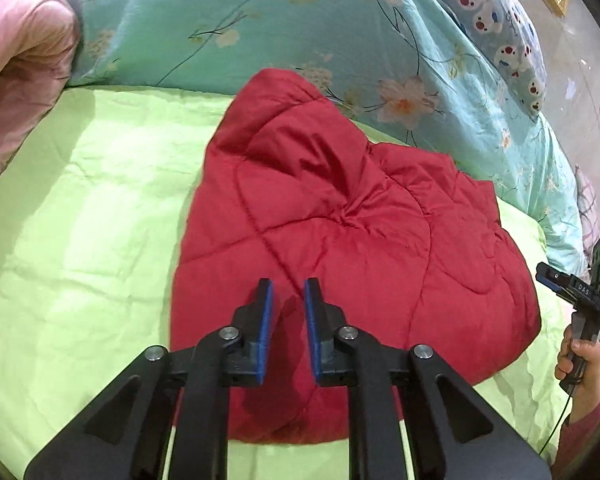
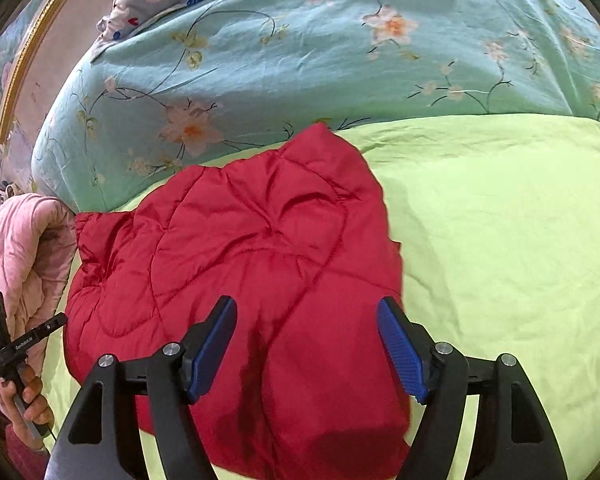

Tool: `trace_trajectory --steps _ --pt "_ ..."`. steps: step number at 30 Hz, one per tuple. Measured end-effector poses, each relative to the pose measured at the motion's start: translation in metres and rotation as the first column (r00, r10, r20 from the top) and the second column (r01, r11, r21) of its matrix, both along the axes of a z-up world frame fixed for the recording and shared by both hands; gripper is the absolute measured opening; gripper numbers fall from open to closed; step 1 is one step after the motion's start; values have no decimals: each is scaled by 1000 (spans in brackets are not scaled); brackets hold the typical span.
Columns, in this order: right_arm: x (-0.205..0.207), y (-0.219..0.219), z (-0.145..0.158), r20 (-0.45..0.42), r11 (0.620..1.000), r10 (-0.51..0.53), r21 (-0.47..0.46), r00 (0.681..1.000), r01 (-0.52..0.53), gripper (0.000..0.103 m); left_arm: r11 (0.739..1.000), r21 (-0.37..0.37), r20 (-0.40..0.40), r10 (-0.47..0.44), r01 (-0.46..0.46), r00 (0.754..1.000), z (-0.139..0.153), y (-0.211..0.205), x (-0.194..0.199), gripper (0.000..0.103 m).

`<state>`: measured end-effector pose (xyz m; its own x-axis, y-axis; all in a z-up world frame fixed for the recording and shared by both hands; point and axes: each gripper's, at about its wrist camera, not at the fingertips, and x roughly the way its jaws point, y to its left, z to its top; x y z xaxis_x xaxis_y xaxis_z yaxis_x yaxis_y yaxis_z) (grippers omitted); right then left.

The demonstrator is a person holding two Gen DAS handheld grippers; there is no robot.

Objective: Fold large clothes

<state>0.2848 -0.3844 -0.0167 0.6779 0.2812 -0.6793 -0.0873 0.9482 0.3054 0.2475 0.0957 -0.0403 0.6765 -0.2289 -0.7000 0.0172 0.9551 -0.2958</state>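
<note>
A red quilted jacket is seen lying bunched and partly folded on a lime-green sheet spread over the bed. In the left wrist view it fills the centre, one puffed corner rising toward 12 o'clock, where it meets a teal floral quilt. A pink quilt is heaped at 10 o'clock, and a pillow printed with white cartoon faces lies at 1 o'clock.

The left tool is held over the near edge of the jacket at 6 o'clock. Its blue pads are set a narrow gap apart and nothing is pinched between them; red fabric shows through the gap. Whether the pads touch the cloth cannot be told.

In the right wrist view the right tool is spread wide above the jacket's near end, its blue pads well apart, with no fabric gripped. The same tool is visible from the left wrist view at 3 o'clock, gripped by the right hand beyond the jacket's edge. The left hand appears at 8 o'clock in the right wrist view, closed round a tool handle beside the pink quilt.
</note>
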Motion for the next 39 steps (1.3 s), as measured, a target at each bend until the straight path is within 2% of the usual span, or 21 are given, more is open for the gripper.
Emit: trace_trajectory --steps 3,4,7,8,12,14,17,20,23,28,34,36,39 --pt "-6 -7 0 0 1000 -8 3 1000 8 79 1000 -8 1 9 -9 1000 0 10 -8 14" --pt "-7 -10 0 -3 1000 -11 2 1000 11 80 1000 -7 0 12 -12 1000 -1 11 -9 18" --pt "-9 -17 -4 -20 1000 -17 2 1000 17 80 999 -24 -1 24 -24 1000 -2 19 -13 43" --pt "-10 -19 -5 -26 1000 -19 4 999 19 80 999 -27 -1 34 -34 999 -3 23 -14 47" --pt "-12 -28 -12 -45 999 -37 23 998 38 80 997 -62 -13 37 -38 999 -7 31 -14 48" --pt "-12 -32 -15 -54 998 -38 38 998 40 80 997 -69 -28 38 -39 999 -12 33 -12 60" --pt "-11 -37 -19 -68 997 -40 67 997 44 81 995 -90 -44 33 -37 998 -19 38 -9 62" --pt "-7 -45 -25 -84 993 -41 111 996 50 87 989 -145 -67 25 -34 997 -30 47 -5 71" --pt "-1 -51 -34 -118 987 -37 151 992 55 88 971 -236 -97 11 -34 995 -45 60 1 82" --pt "12 -57 -55 -170 969 -1 243 985 43 88 938 -345 -147 -25 -27 989 -67 70 12 85" --pt "27 -66 -82 -209 907 38 418 977 54 92 927 -375 -148 -44 -15 988 -69 69 23 86" --pt "32 -65 -89 -222 894 48 444 974 57 95 923 -386 -149 -53 -8 987 -70 68 28 89" --pt "38 -60 -94 -226 883 73 467 971 42 99 920 -392 -165 -60 -10 984 -78 66 38 102"
